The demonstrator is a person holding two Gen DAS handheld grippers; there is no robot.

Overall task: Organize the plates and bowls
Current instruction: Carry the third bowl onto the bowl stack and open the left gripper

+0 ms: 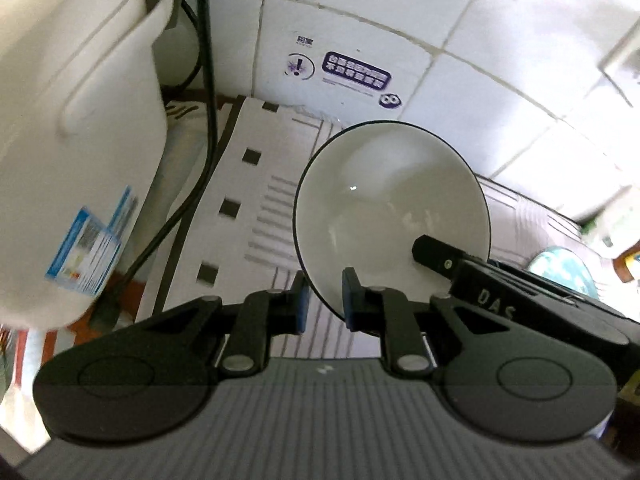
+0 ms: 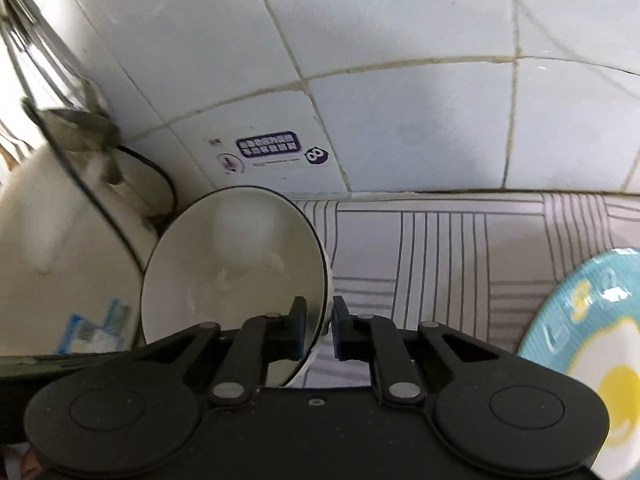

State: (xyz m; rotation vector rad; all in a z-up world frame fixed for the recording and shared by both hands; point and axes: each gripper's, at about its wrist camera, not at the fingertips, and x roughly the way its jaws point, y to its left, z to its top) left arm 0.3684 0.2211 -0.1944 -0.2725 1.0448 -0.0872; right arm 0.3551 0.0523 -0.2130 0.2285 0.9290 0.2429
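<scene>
Nearest the left wrist camera, the left gripper is matte black plastic with blue pads on its fingertips; the jaws stand partly apart, with the lower edge of the white bowl running between them, though whether the pads press on that rim cannot be told. The bowl is glossy glazed ceramic, round, with a thin dark line along its rim, tilted up so its hollow faces the camera. From the right, the right gripper reaches in, one black finger lying across the bowl's inner wall. In the right wrist view, the right gripper has its jaws drawn close on the white bowl, one pad inside and one outside the wall, pinching the rim. Under the bowl lies a pale mat printed with grey stripes and dark squares, flat and smooth-looking. At the right edge of the right wrist view sits a turquoise plate with a fried-egg pattern, shiny, just beside the gripper's body. To the left rises a cream plastic appliance, rounded and smooth, with a blue label low on its side and a black cable curving past it. Behind everything stands a wall of glossy white tiles with grey grout, bearing a purple-printed sticker.
</scene>
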